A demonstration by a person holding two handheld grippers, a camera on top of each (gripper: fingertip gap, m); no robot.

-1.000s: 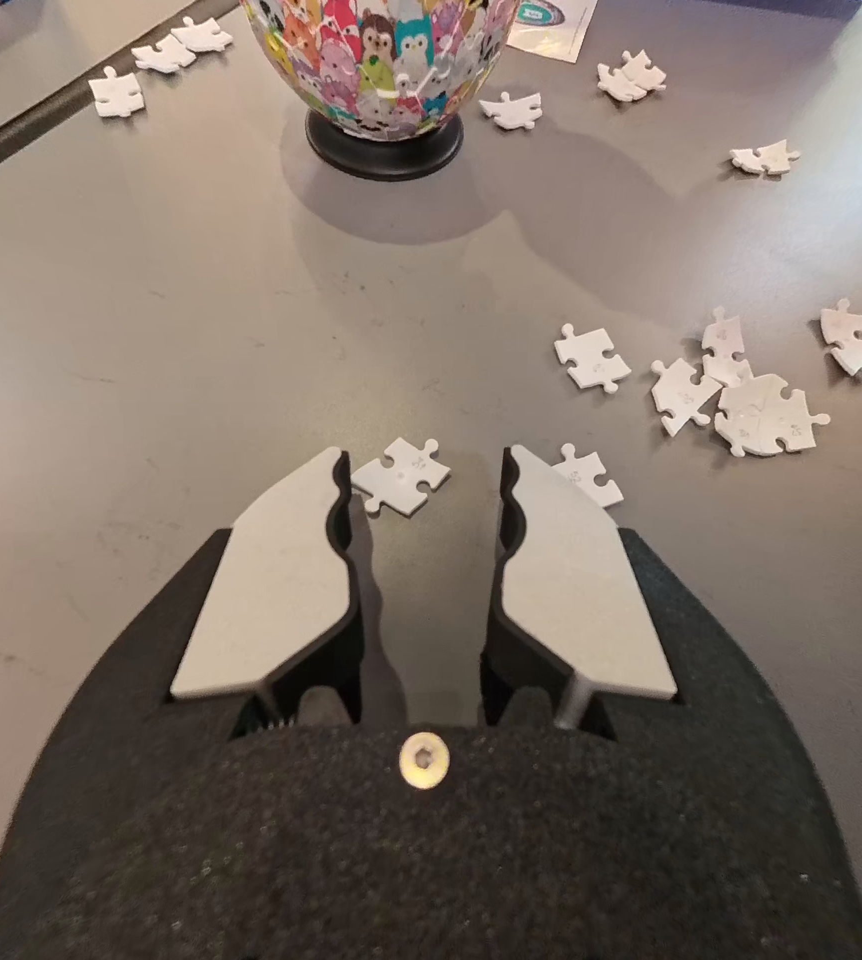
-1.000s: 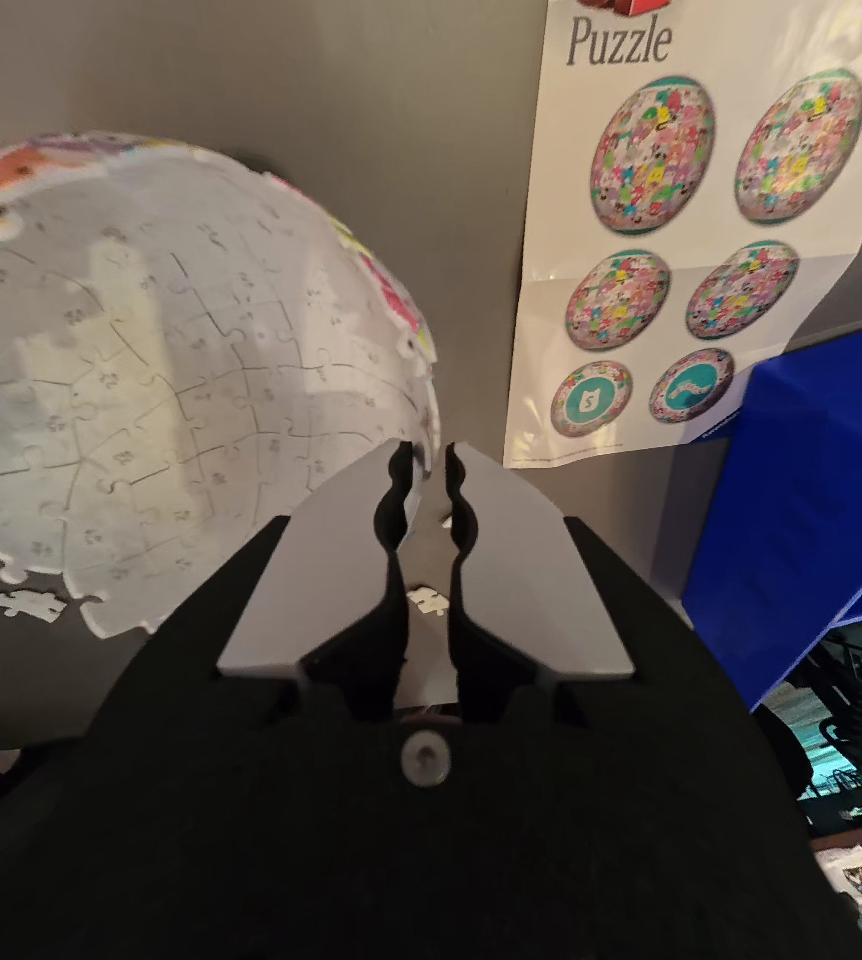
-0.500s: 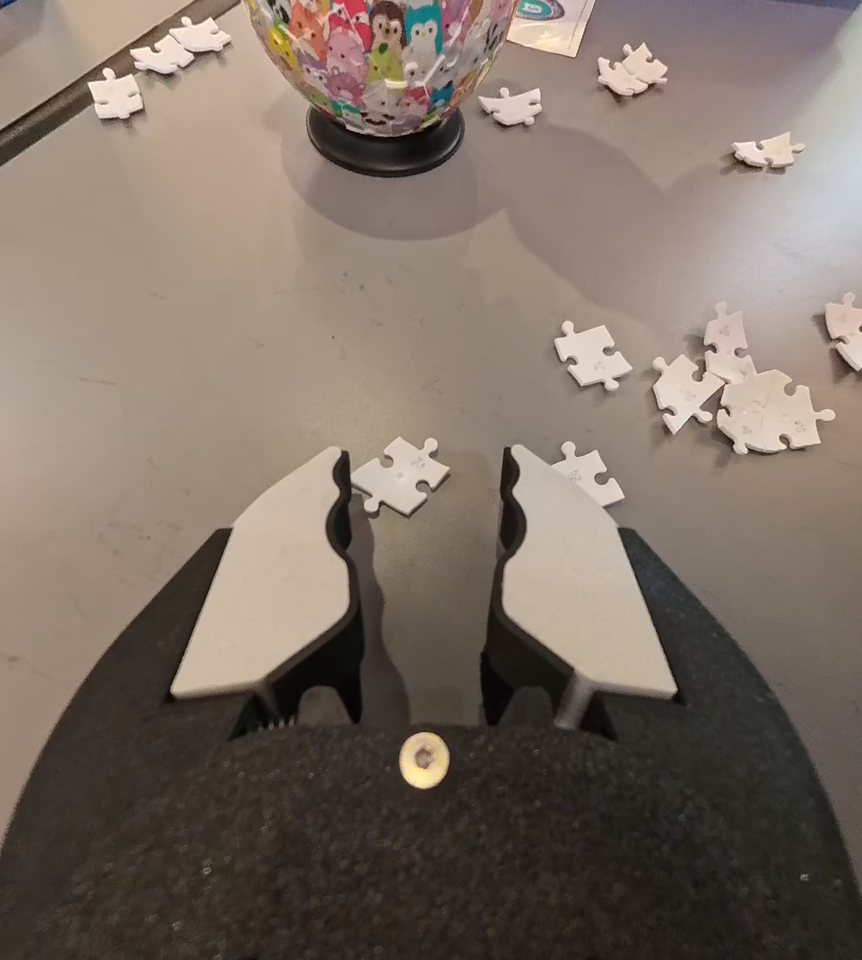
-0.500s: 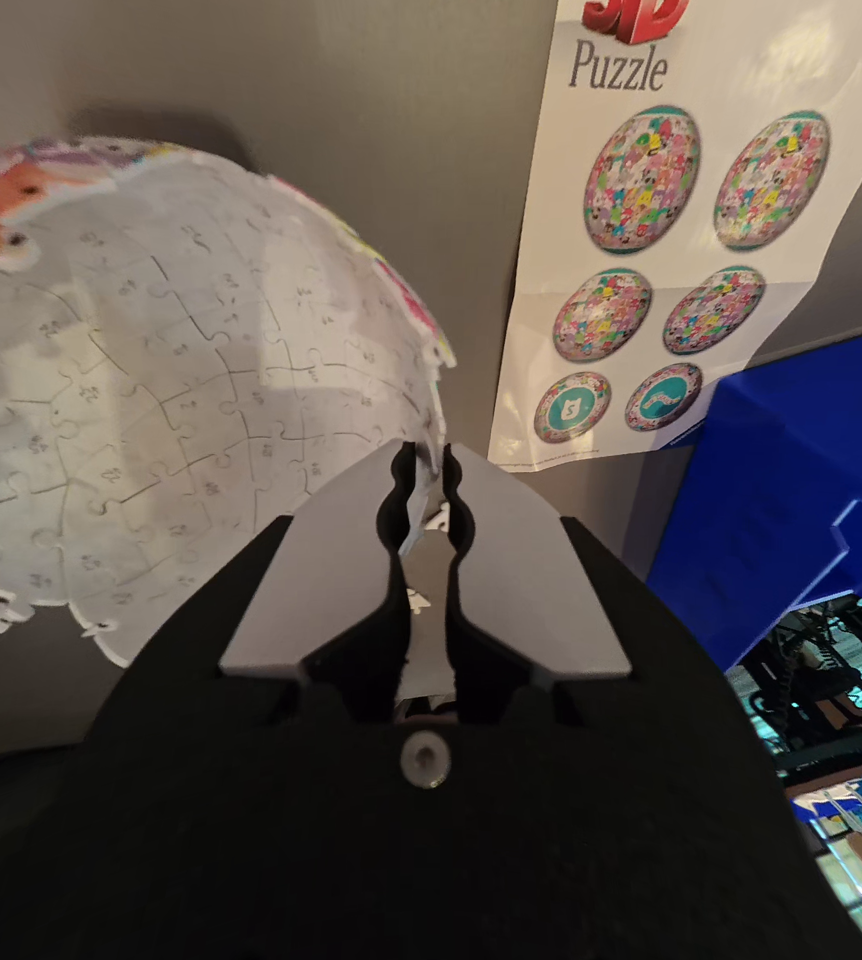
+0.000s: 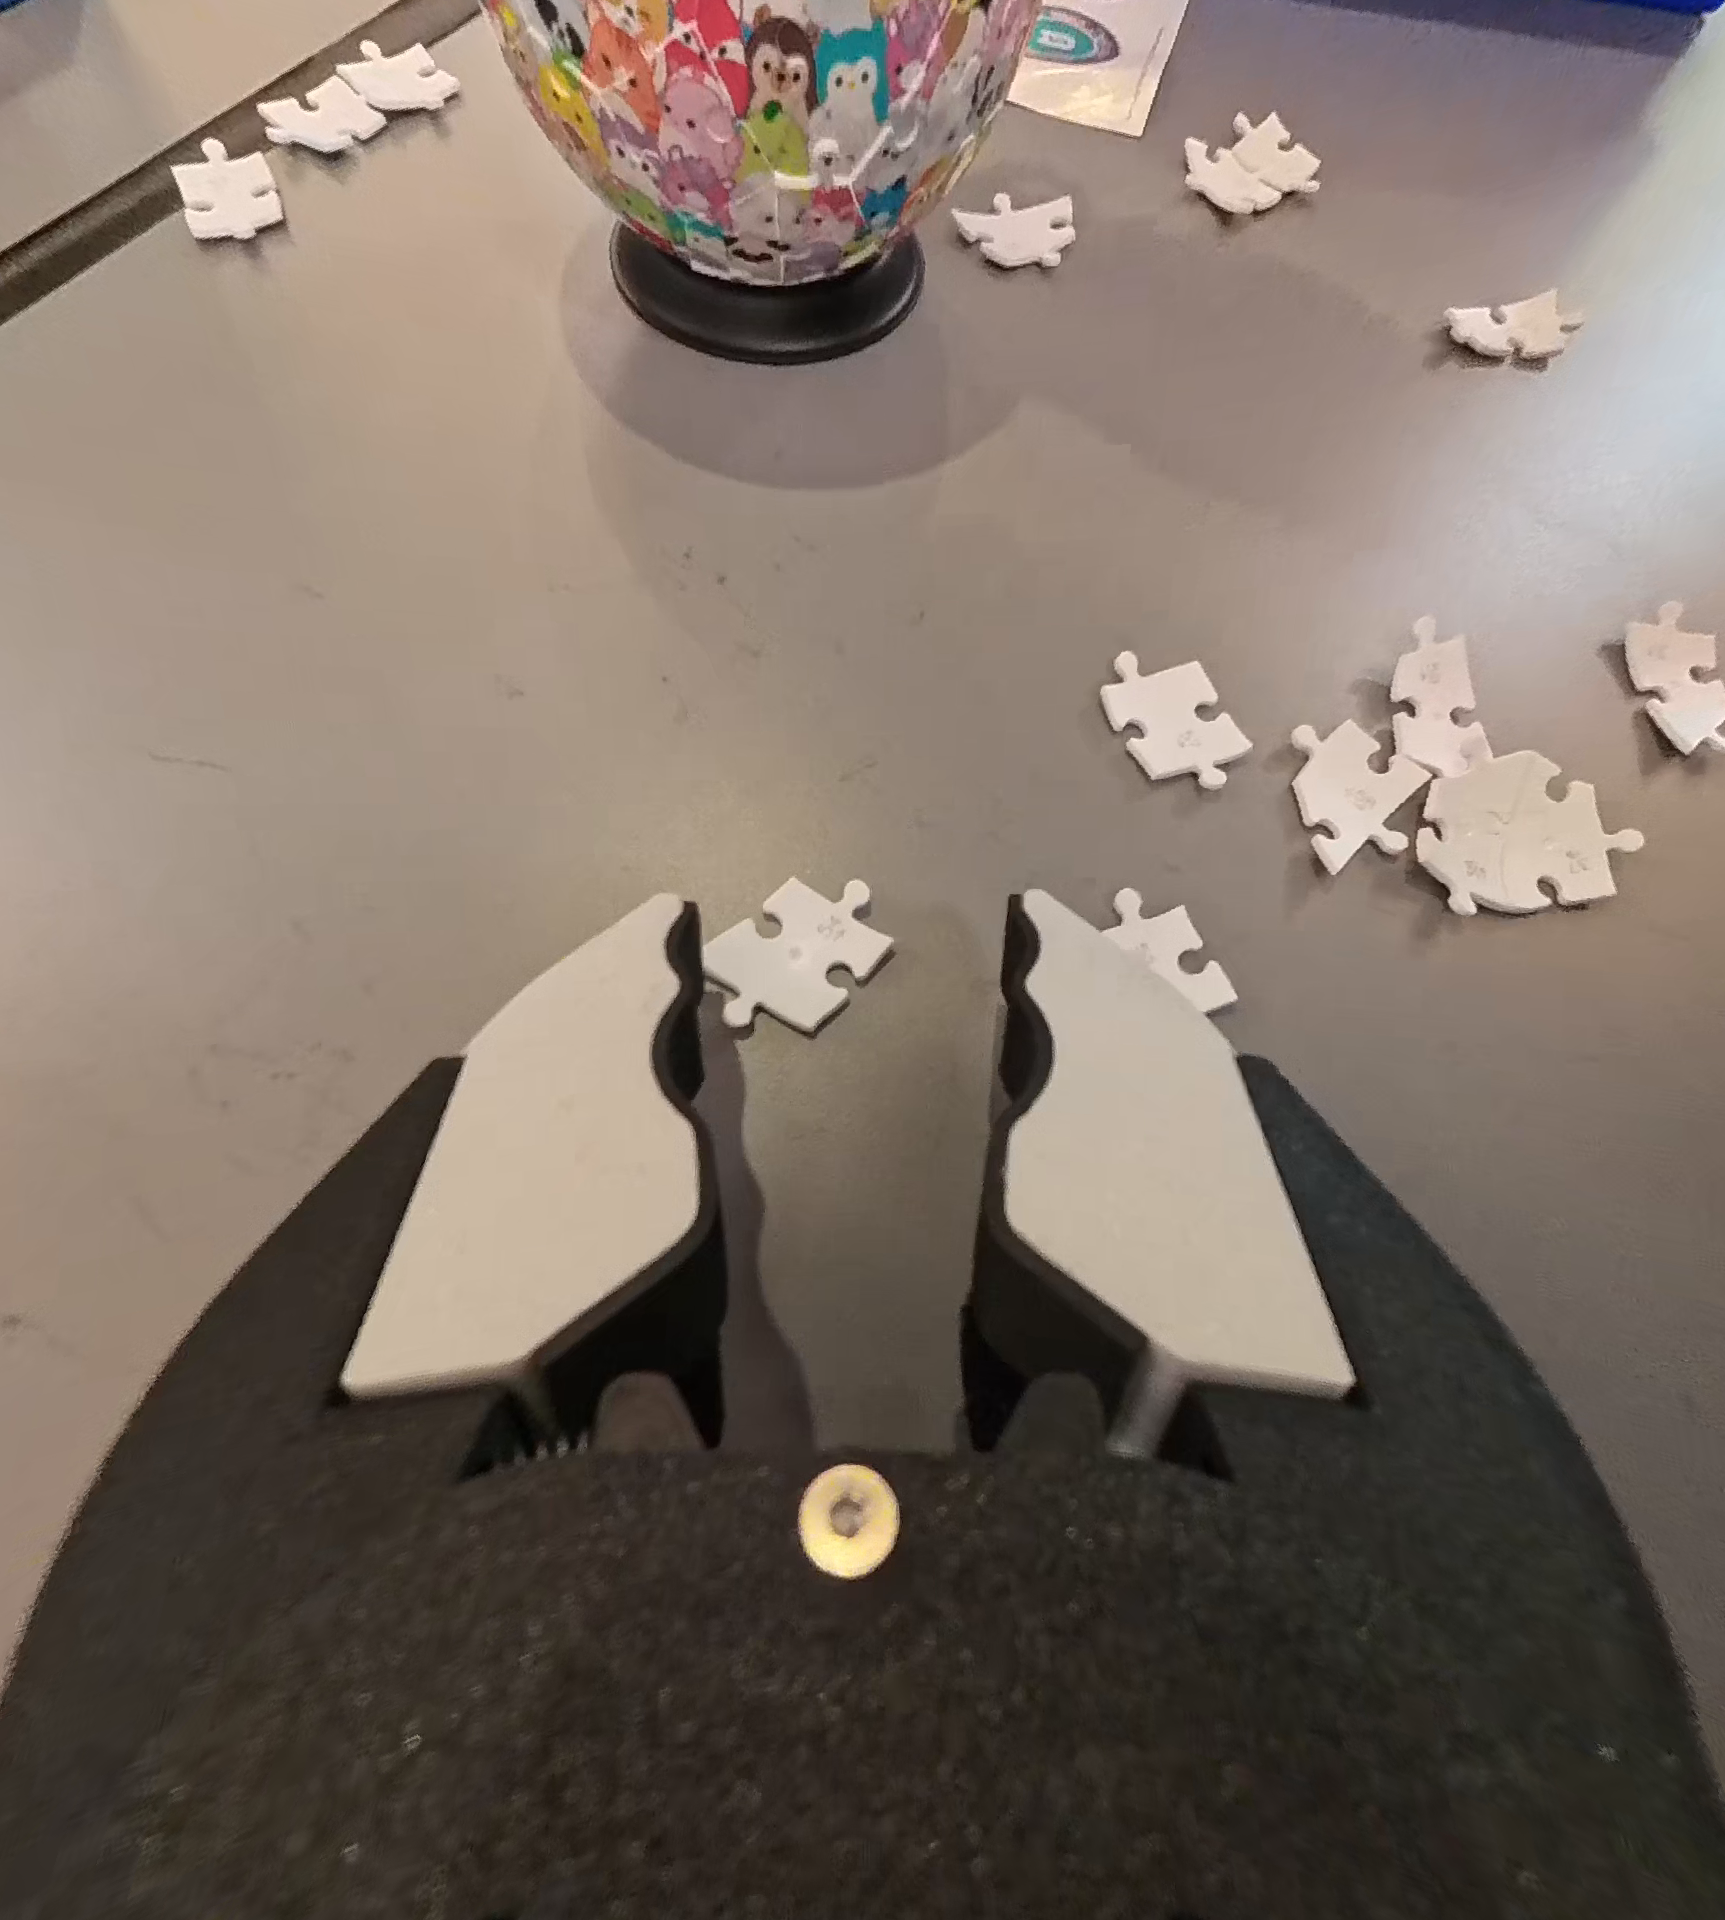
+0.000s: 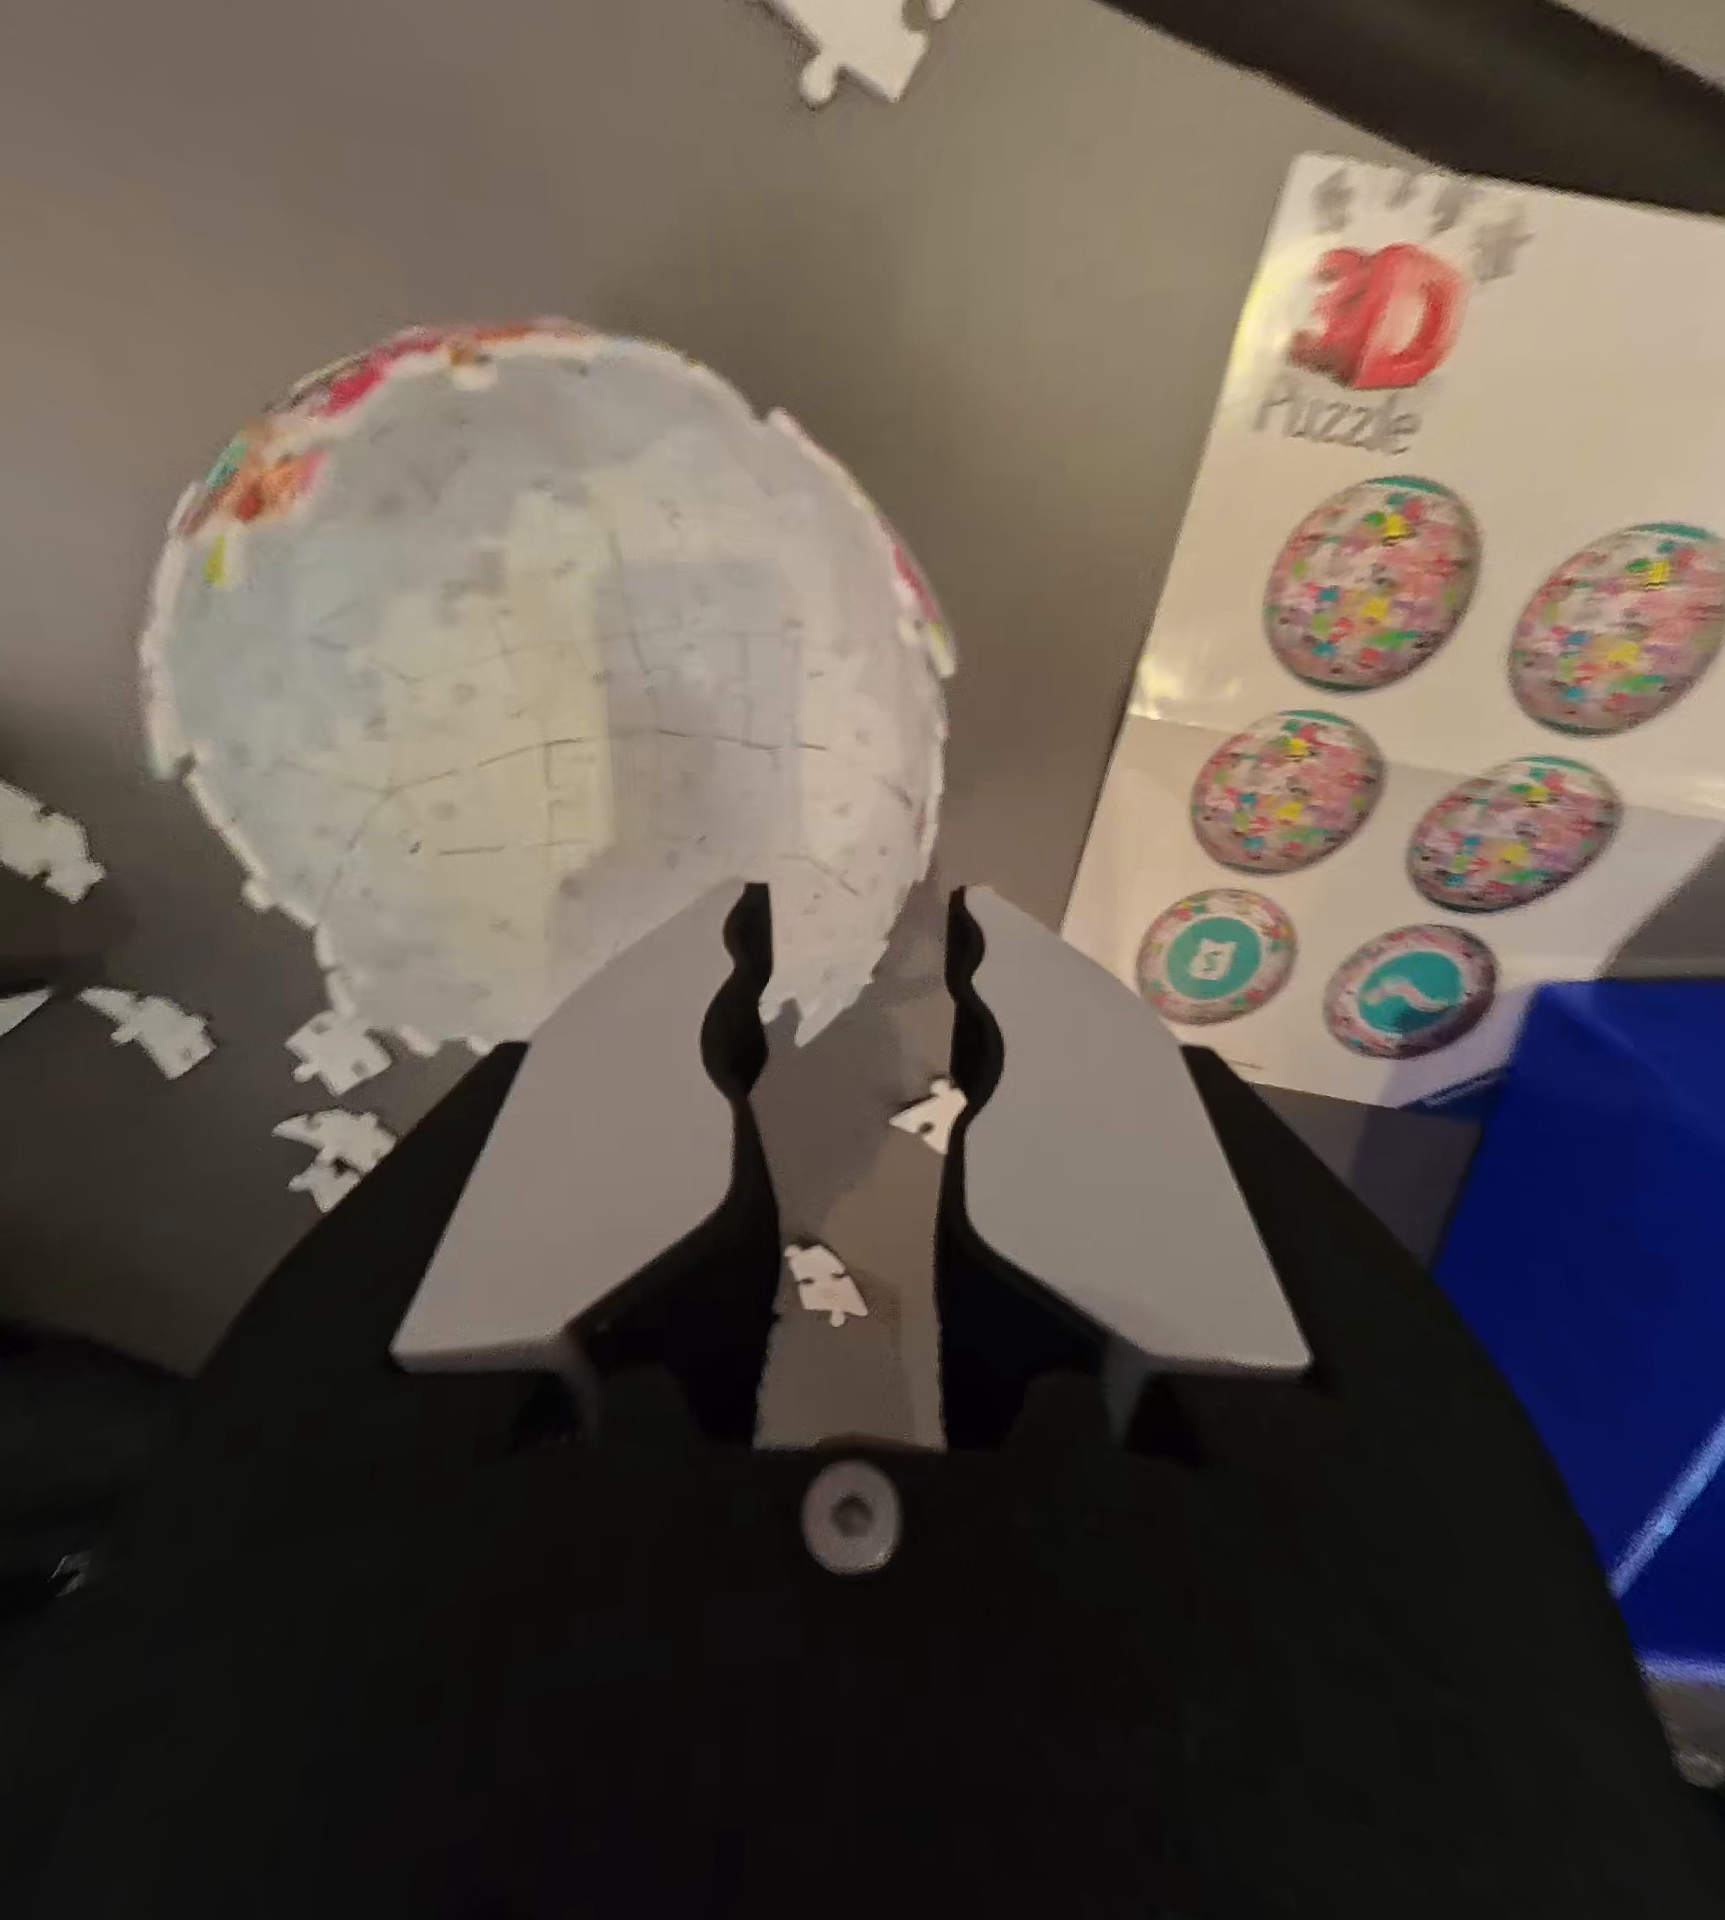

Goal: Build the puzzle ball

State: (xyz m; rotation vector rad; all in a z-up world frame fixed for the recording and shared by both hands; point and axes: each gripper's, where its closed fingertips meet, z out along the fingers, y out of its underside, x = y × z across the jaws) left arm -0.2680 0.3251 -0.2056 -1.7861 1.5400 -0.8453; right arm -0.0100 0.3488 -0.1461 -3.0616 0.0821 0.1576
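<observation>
Grey worktop (image 5: 318,644), matte, lightly scuffed; a blue box (image 6: 1647,1247) and a printed instruction sheet (image 6: 1440,665) are lying toward the far right corner.

The puzzle ball (image 5: 754,135) is sitting on its black ring stand (image 5: 764,301) near the far edge, about centre. From above, the right wrist view is showing it as an open shell, white inner faces visible, rim jagged and unfinished. Judgement: roughly the lower half is built, top not yet closed.

My left gripper (image 5: 847,966) is hovering low over the near part of the worktop, jaws standing well apart and holding nothing. A loose white piece (image 5: 801,956) is lying between the fingertips, just beside the left finger; another piece (image 5: 1175,951) is lying just outside the right finger. A cluster of pieces (image 5: 1460,800) is lying toward the right edge, more along the far left edge (image 5: 318,135).

My right gripper (image 6: 853,935) is hanging above the shell's near rim, jaws parted, nothing between them. View is motion-blurred.

Step in hand, as I am reading it: fetching the next piece. Next move is calling for lowering the left jaws around the piece and pinching it by its edges; it is lying flat and thin, so slipping is a risk
</observation>
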